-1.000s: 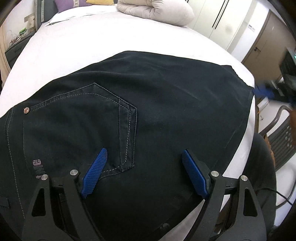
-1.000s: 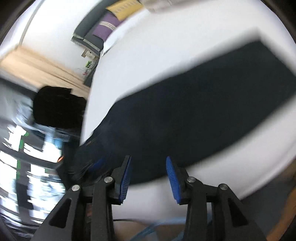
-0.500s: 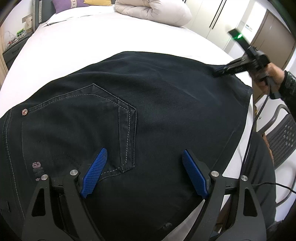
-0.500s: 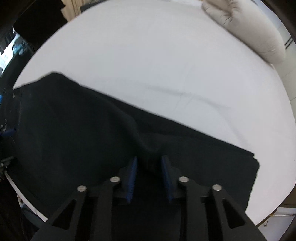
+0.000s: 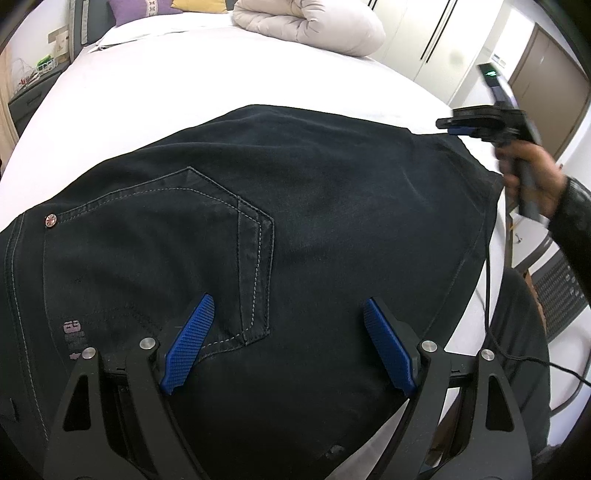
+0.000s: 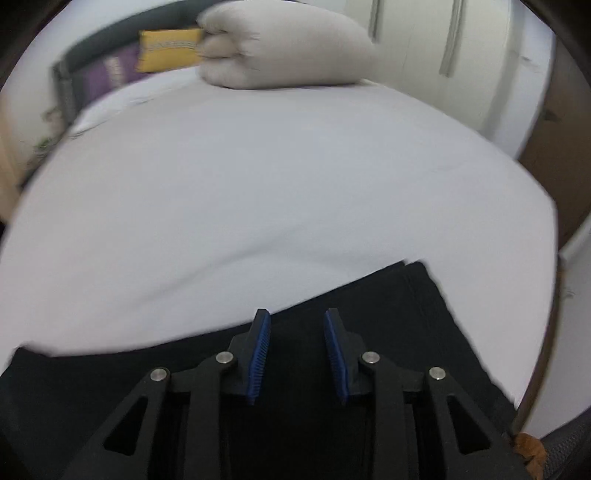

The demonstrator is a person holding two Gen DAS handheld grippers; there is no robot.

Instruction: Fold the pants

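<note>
Dark navy pants (image 5: pixel 314 206) lie folded flat on the white bed (image 5: pixel 166 99), back pocket up, waist toward the left. My left gripper (image 5: pixel 288 314) is wide open and empty, hovering over the pocket's lower corner. My right gripper (image 6: pixel 297 325) is open with a moderate gap and holds nothing, just above the pants' far edge (image 6: pixel 388 295) near the leg-end corner. The right gripper also shows in the left wrist view (image 5: pixel 487 125), held by a hand above the pants' far right corner.
A rolled beige duvet (image 5: pixel 310 26) lies at the head of the bed, with purple and yellow pillows (image 6: pixel 166 48) behind it. A mesh chair (image 5: pixel 557 291) and a trailing cable (image 5: pixel 491 302) stand off the bed's right edge. Wardrobe doors (image 6: pixel 450 37) are behind.
My right gripper let go of the pinched pants fabric, opened, and lifted off toward the far right corner. My left gripper stayed open over the pocket.
</note>
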